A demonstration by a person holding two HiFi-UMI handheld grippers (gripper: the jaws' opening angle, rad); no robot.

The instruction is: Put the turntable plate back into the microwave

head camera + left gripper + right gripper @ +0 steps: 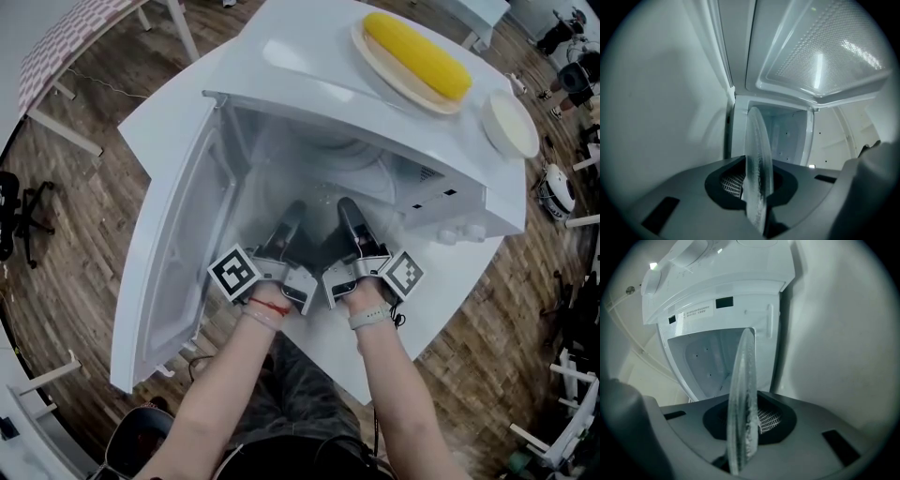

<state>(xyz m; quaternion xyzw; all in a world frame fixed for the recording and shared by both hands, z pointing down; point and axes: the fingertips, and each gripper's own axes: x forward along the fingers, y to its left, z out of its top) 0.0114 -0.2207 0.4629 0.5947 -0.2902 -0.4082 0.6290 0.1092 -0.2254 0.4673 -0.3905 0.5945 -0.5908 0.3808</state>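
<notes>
Left gripper [757,190] and right gripper [743,430] each clamp the clear round glass turntable plate [759,154] at the open white microwave [309,84] cavity, 12 o'clock.

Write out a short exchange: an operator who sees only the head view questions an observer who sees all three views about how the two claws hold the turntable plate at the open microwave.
Operator: From above I barely see any glass. Is the left claw holding the turntable plate?
Observer: Yes. It is shut on the plate's rim, which the left gripper view shows edge-on between the jaws.
Operator: And the right claw?
Observer: It is shut on the rim too, with glass between its jaws.
Operator: What lies ahead of the plate?
Observer: In the right gripper view, the open cavity lies straight behind it.
</notes>
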